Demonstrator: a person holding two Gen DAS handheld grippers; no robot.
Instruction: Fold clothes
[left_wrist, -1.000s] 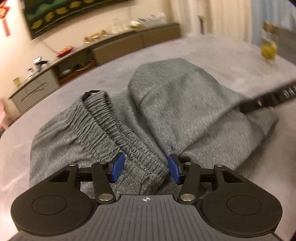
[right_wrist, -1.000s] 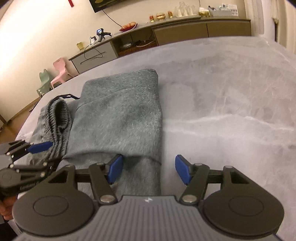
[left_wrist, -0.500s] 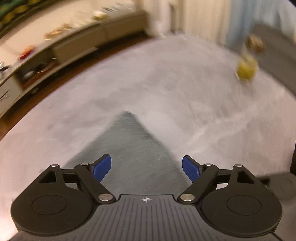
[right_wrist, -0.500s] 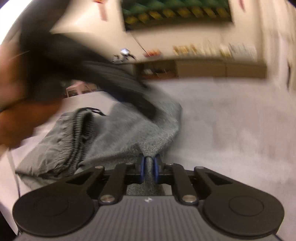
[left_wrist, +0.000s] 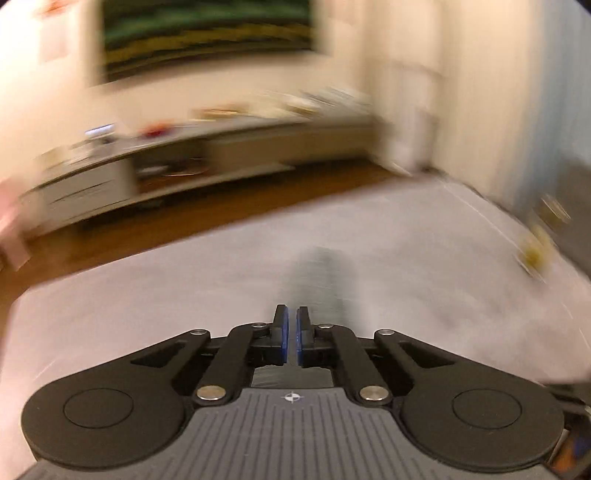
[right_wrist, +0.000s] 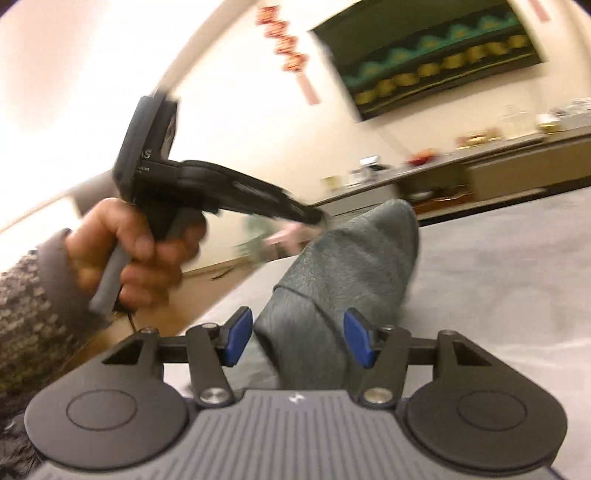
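so the grey garment (right_wrist: 347, 266) is running lengthwise away between the opening right gripper (right_wrist: 299, 341) pads, untouched, while the left gripper (left_wrist: 291, 338) is pinching shut on its far end.

A pale grey table (right_wrist: 517, 280) with faint marbled streaks carries everything. On it lies a grey fleece garment (right_wrist: 354, 266), bunched into a folded heap near the table's left edge as the right wrist view shows it, with one end raised off the top. In the blurred left wrist view a small yellowish thing (left_wrist: 533, 254) stands on the table (left_wrist: 155, 295) towards its far right side; what it is cannot be told.
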